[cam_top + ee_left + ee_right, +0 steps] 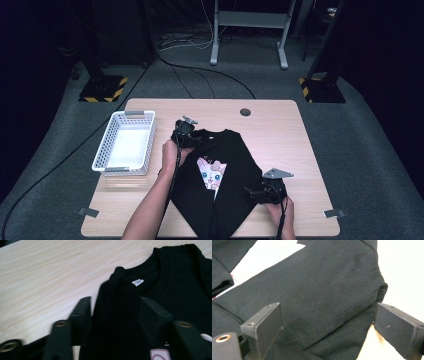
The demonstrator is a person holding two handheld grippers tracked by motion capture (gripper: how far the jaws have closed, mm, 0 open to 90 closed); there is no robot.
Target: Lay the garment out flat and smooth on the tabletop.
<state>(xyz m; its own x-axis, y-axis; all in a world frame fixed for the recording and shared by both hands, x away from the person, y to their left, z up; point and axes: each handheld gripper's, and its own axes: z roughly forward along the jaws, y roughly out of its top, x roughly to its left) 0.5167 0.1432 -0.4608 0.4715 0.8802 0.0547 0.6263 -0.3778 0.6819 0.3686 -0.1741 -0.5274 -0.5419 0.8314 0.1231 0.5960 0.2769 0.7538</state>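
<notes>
High view: the black T-shirt (220, 175) lies partly folded at mid-table, beside the white basket (125, 142). Your left gripper (184, 131) straddles the shoulder, your right gripper (264, 192) the folded side edge, both spread. Likely next: pinch, then fold.

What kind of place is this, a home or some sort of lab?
Likely a lab or recording studio, not a home: a lone wooden table on grey carpet, dark curtains around it, hazard-striped stand bases, and cables across the floor.
</notes>
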